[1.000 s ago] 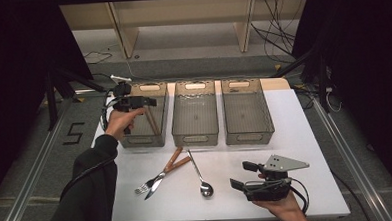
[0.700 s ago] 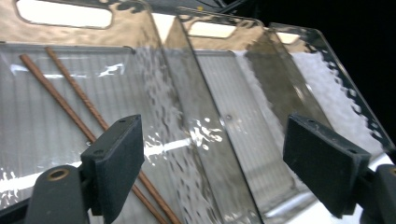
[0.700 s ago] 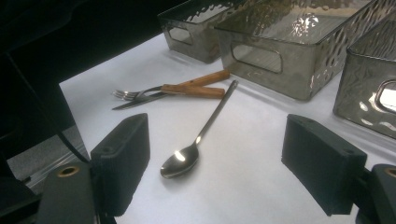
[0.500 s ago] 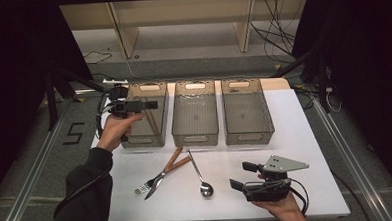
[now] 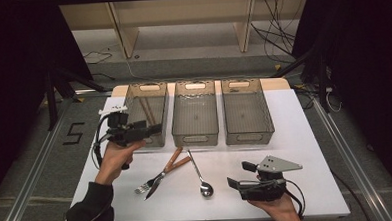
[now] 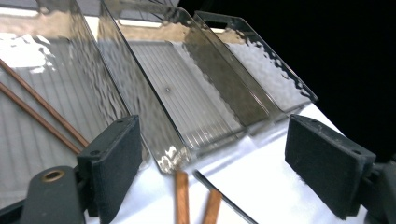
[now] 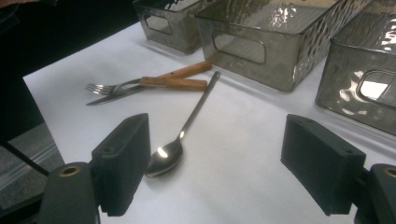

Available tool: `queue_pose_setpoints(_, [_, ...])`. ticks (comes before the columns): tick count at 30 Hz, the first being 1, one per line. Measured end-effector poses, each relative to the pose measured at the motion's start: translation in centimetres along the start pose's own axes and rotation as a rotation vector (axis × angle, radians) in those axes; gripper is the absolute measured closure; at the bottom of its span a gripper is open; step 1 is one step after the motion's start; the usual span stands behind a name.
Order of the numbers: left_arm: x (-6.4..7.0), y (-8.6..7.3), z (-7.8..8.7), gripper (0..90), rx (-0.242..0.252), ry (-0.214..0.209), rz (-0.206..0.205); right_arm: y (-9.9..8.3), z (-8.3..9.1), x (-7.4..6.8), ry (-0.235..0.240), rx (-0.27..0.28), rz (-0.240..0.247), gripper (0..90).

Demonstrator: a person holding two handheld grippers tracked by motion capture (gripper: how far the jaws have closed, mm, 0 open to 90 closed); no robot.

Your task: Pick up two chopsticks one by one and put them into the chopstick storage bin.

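Note:
Three translucent grey bins stand in a row at the back of the white table (image 5: 306, 150). The left bin (image 5: 133, 100) holds two brown chopsticks (image 6: 42, 112). My left gripper (image 5: 157, 128) hovers open at that bin's front edge, nothing between its jaws (image 6: 219, 158). On the table lie a wooden-handled fork (image 5: 143, 187) and knife (image 5: 157, 181), crossed, with a steel spoon (image 5: 199, 175) to their right. My right gripper (image 5: 237, 174) rests low near the front edge, open and empty (image 7: 219, 158), with the spoon's bowl (image 7: 163, 158) just beyond its left jaw.
The middle bin (image 5: 195, 113) and right bin (image 5: 246, 111) look empty. Bare white table lies right of the spoon and around the right gripper. Beyond the table are a dark floor, metal rails and wooden shelf legs (image 5: 123, 33).
My left gripper has drawn back from over the left bin toward its near edge and sunk lower. The right gripper and the cutlery have stayed put.

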State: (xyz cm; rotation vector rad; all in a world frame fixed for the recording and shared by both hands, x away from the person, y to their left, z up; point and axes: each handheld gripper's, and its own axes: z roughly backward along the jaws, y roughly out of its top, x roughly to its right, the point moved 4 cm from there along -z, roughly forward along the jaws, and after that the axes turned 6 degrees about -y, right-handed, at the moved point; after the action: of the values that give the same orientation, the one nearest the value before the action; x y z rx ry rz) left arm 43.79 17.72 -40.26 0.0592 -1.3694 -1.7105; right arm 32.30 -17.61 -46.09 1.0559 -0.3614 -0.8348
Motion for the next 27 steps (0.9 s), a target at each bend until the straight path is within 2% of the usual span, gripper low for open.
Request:
queue_pose_setpoints(2, [0.1,-0.9,0.2,18.6,-0.001,-0.009,-0.004,0.0,-0.2,-0.2,-0.011,-0.011,0.009,24.9])
queue_pose_setpoints(3, [0.1,-1.3,0.2,18.5,-0.014,-0.005,-0.01,0.0,-0.3,-0.3,-0.015,-0.017,0.01,25.2])
queue_pose_setpoints(6, [0.2,-2.3,0.6,18.2,-0.008,0.003,-0.034,0.0,-0.8,-0.7,-0.028,-0.038,0.023,25.8])
queue_pose_setpoints(11, [0.0,-4.3,0.7,17.1,-0.03,0.02,-0.046,0.2,-1.8,-1.6,-0.021,-0.073,0.026,27.3])
queue_pose_setpoints(15, [-0.2,-5.4,0.7,16.7,-0.029,0.025,-0.053,0.2,-2.8,-2.3,-0.016,-0.101,0.028,28.3])
queue_pose_setpoints(27, [-0.4,-8.0,1.1,16.3,0.015,0.004,-0.07,0.8,-4.6,-3.1,0.0,-0.126,0.007,31.9])
